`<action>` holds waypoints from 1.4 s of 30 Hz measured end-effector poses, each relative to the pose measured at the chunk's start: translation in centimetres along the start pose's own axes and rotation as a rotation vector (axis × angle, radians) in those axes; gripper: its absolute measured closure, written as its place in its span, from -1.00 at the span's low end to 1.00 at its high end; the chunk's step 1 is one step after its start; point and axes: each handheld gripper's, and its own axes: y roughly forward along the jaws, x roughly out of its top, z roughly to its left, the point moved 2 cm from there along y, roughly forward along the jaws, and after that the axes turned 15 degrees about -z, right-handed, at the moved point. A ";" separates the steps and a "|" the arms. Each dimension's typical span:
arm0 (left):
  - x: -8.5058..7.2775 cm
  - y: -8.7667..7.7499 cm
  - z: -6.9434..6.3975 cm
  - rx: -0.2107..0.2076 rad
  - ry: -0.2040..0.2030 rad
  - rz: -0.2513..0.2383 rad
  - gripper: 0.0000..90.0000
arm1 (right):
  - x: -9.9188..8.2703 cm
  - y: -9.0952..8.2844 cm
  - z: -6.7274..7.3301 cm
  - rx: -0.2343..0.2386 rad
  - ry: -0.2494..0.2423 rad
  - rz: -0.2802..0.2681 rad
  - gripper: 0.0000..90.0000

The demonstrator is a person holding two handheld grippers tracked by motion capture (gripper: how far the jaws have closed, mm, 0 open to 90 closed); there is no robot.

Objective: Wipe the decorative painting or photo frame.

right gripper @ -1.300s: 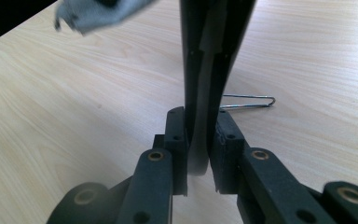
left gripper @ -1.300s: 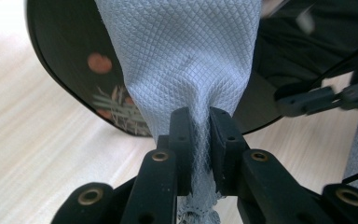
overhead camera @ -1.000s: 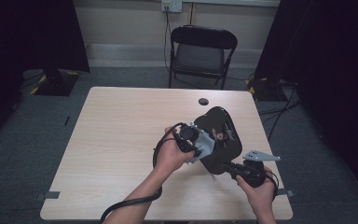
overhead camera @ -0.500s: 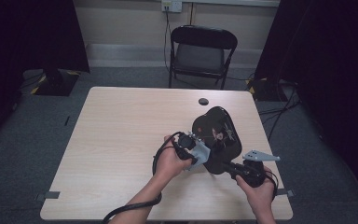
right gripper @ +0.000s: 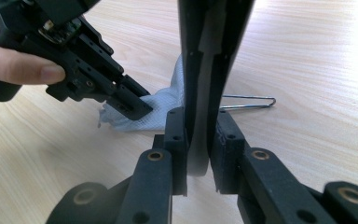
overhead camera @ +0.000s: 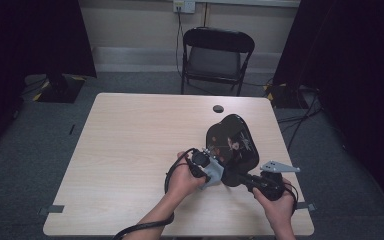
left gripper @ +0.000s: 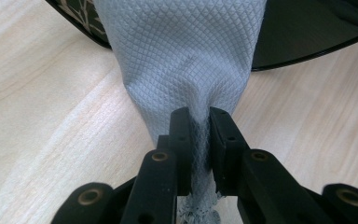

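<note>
White cloth (left gripper: 186,60) is pinched in the left gripper (left gripper: 198,126), pressed against a black fan (overhead camera: 232,145), whose handle the right gripper (right gripper: 199,135) clamps above the worktop (overhead camera: 130,145).

Glossy black oval fan-shaped paddle (overhead camera: 232,142) with pale print, handle end clamped, blade tilted above table's right half. White quilted cloth (left gripper: 182,51), bunched at one end, draped against paddle's lower edge.

Bare tabletop (overhead camera: 130,150) lies open to the left; the black paddle-shaped object (overhead camera: 232,142), both hands and a thin wire (right gripper: 247,101) crowd the right.
</note>
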 end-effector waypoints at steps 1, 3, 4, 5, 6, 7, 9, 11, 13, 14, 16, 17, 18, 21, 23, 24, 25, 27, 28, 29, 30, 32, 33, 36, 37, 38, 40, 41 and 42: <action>0.2 -0.2 0.0 -0.003 -0.002 -0.001 0.79 | 0.0 0.0 0.0 0.000 0.001 0.000 0.75; 0.7 -1.0 0.0 -0.007 0.009 -0.006 0.79 | 0.0 0.0 0.0 0.002 0.003 -0.003 0.75; 1.1 -1.5 0.0 -0.005 0.019 -0.013 0.79 | 0.0 0.0 0.0 0.002 0.003 -0.003 0.75; 1.5 -2.1 0.0 -0.001 0.021 -0.021 0.79 | 0.0 0.0 0.0 0.002 0.002 -0.003 0.75; 2.1 -2.7 0.0 -0.004 0.024 -0.034 0.79 | 0.0 0.0 0.0 0.002 0.003 -0.004 0.75; 2.6 -3.4 -0.1 -0.004 0.020 -0.048 0.79 | 0.0 0.0 0.0 0.001 0.006 -0.004 0.75; 3.8 -4.7 -0.2 0.005 0.035 -0.067 0.79 | 0.0 0.0 0.0 -0.001 0.007 -0.002 0.75; 4.9 -5.9 -0.4 0.004 0.045 -0.087 0.79 | 0.0 0.1 0.1 -0.003 0.009 -0.002 0.75; 6.0 -7.0 -0.6 0.004 0.052 -0.109 0.78 | 0.0 0.1 0.1 -0.005 0.008 0.000 0.75; 6.5 -7.5 -0.8 0.006 0.061 -0.117 0.78 | 0.1 0.1 0.1 -0.006 0.006 0.000 0.75; 7.6 -8.5 -1.1 0.011 0.071 -0.133 0.78 | 0.1 0.2 0.2 -0.007 0.009 0.000 0.75; 8.1 -8.9 -1.3 0.014 0.080 -0.142 0.78 | 0.1 0.2 0.2 -0.008 0.009 0.001 0.75; 8.5 -9.3 -1.5 0.009 0.092 -0.148 0.78 | 0.1 0.2 0.2 -0.008 0.007 0.001 0.75; 9.9 -10.2 -2.2 0.002 0.101 -0.176 0.78 | 0.1 0.2 0.2 -0.008 0.007 0.001 0.75; 10.7 -10.7 -2.5 0.001 0.112 -0.183 0.78 | 0.1 0.2 0.2 -0.008 0.007 0.002 0.75; 11.1 -10.8 -2.7 0.001 0.113 -0.192 0.78 | 0.1 0.2 0.2 -0.007 0.006 0.001 0.75; 11.5 -11.0 -2.9 0.001 0.120 -0.191 0.78 | 0.1 0.2 0.2 -0.008 0.007 0.002 0.75; 12.2 -11.3 -3.3 -0.002 0.123 -0.203 0.78 | 0.1 0.2 0.2 -0.009 0.006 0.003 0.75; 12.5 -11.4 -3.6 -0.010 0.130 -0.205 0.78 | 0.1 0.2 0.2 -0.009 0.004 0.001 0.75; 12.8 -11.5 -3.8 -0.009 0.142 -0.205 0.78 | 0.1 0.2 0.2 -0.008 0.005 0.001 0.75; 13.0 -11.6 -4.0 -0.010 0.148 -0.209 0.78 | 0.1 0.2 0.2 -0.008 0.005 -0.001 0.75; 13.3 -11.6 -4.5 -0.011 0.159 -0.210 0.78 | 0.1 0.3 0.2 -0.009 0.005 -0.001 0.75; 13.3 -11.6 -4.6 -0.009 0.166 -0.208 0.78 | 0.1 0.3 0.2 -0.010 0.004 0.001 0.75; 13.3 -11.3 -4.7 -0.009 0.170 -0.207 0.78 | 0.1 0.3 0.3 -0.010 0.002 0.002 0.75; 13.2 -11.1 -4.7 -0.012 0.170 -0.208 0.78 | 0.1 0.3 0.3 -0.011 0.001 0.003 0.75; 13.0 -11.0 -4.8 -0.013 0.166 -0.203 0.78 | 0.1 0.3 0.3 -0.012 -0.002 0.003 0.75; 12.8 -10.7 -4.7 -0.021 0.167 -0.206 0.78 | 0.1 0.3 0.3 -0.013 -0.003 0.004 0.75; 12.6 -10.6 -4.7 -0.022 0.167 -0.203 0.78 | 0.1 0.3 0.3 -0.013 -0.004 0.004 0.75; 12.5 -10.5 -4.6 -0.023 0.167 -0.201 0.78 | 0.1 0.3 0.3 -0.012 -0.004 0.003 0.75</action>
